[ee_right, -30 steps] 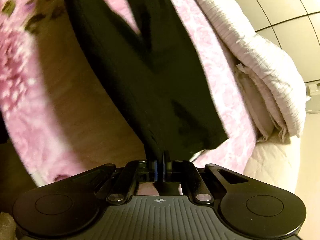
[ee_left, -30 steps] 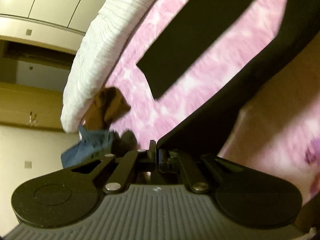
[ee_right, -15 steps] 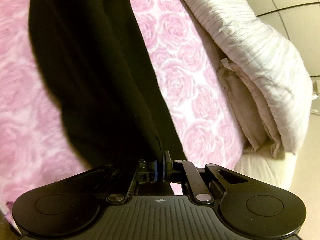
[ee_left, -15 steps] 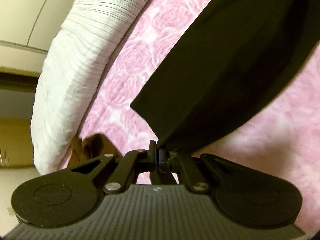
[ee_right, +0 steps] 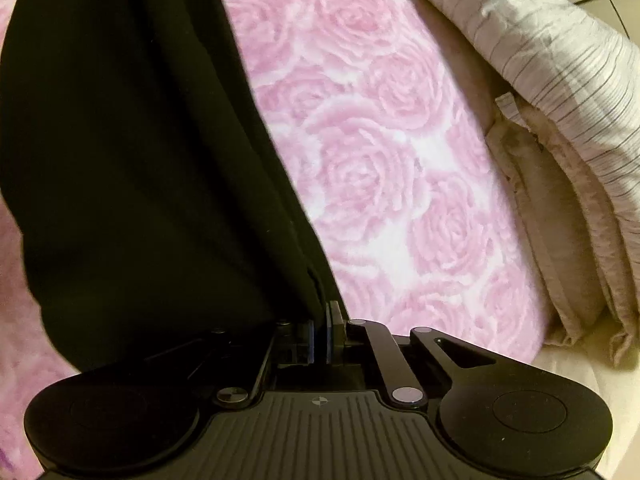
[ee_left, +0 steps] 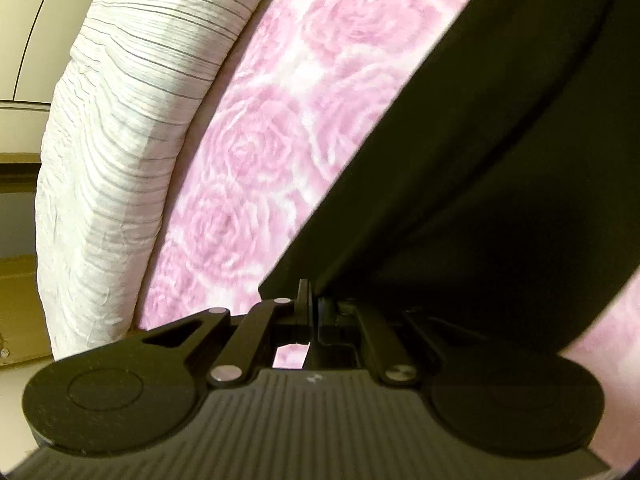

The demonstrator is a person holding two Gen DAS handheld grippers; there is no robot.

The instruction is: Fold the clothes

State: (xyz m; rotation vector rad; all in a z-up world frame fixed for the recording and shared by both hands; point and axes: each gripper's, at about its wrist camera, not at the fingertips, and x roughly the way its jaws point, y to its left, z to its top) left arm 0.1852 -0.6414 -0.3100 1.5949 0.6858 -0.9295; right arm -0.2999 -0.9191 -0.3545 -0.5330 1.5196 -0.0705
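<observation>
A black garment lies stretched over a pink rose-patterned blanket. My left gripper is shut on one corner of it, low and close to the blanket. In the right wrist view the same black garment fills the left half, and my right gripper is shut on its near edge, just above the pink blanket. The cloth runs away from both grippers across the bed.
A white ribbed quilt is bunched along the left edge of the bed in the left wrist view. In the right wrist view the white quilt and a beige folded layer lie at the right. Pale cabinets stand behind.
Both grippers have dropped from high above the bed to just over the blanket, laying the black garment down. The floor and the other clothes have gone out of view.
</observation>
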